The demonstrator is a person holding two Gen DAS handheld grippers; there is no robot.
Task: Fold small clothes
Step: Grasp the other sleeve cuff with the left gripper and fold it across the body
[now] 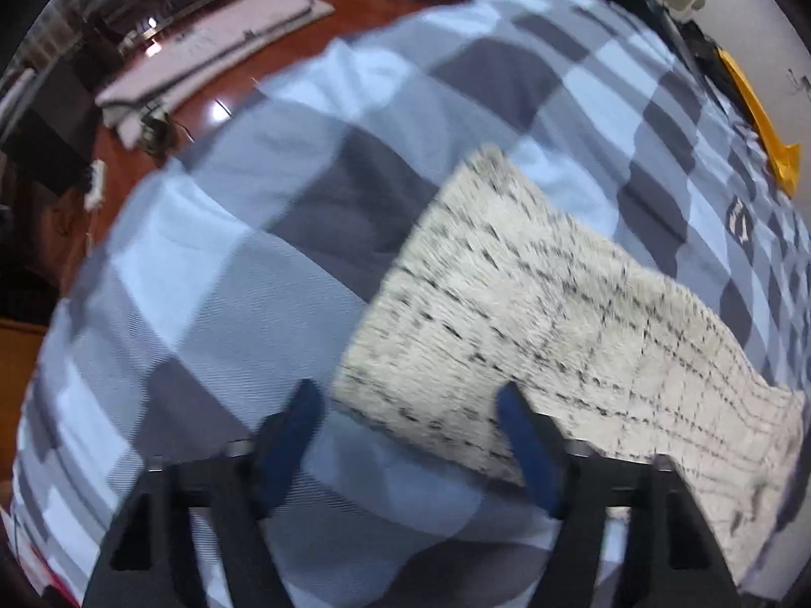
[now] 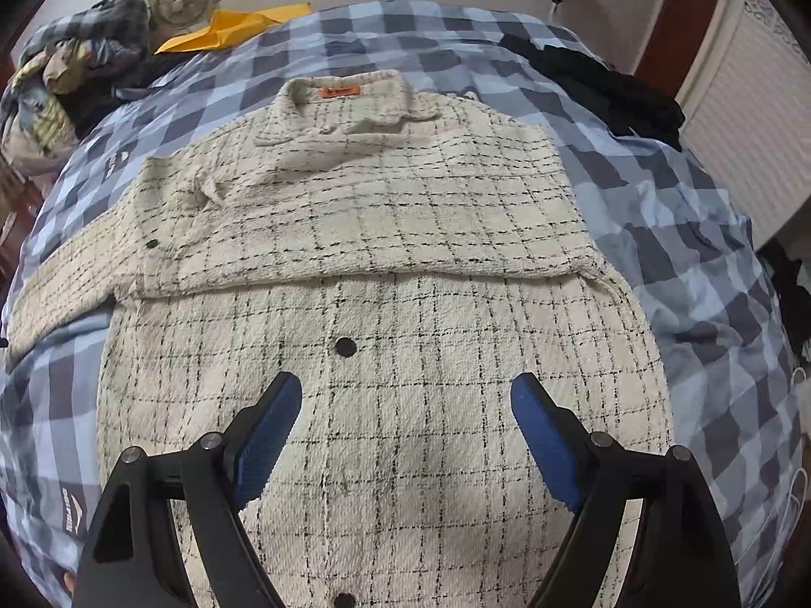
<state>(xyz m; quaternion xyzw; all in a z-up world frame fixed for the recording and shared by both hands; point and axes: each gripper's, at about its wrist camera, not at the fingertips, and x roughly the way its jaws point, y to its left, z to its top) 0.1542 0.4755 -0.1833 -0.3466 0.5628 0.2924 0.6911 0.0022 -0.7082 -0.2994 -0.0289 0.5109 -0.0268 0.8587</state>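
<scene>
The left gripper [image 1: 405, 420], jaws spread, is straddling the sleeve [image 1: 557, 314] cuff at lower center without pinching; blur risks a miss. The right gripper [image 2: 405, 405], jaws spread, is hovering over the shirt [image 2: 385, 263] on the bed [image 2: 684, 278].

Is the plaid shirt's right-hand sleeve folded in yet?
Yes. The shirt has that sleeve folded across its chest; the other sleeve still lies spread sideways.

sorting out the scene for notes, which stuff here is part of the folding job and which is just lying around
Part of the job:
- cream checked shirt, its sleeve
- left gripper
- right gripper

Lying about:
- checked blanket
- yellow cloth
- fan
- black garment
- clothes pile
</scene>
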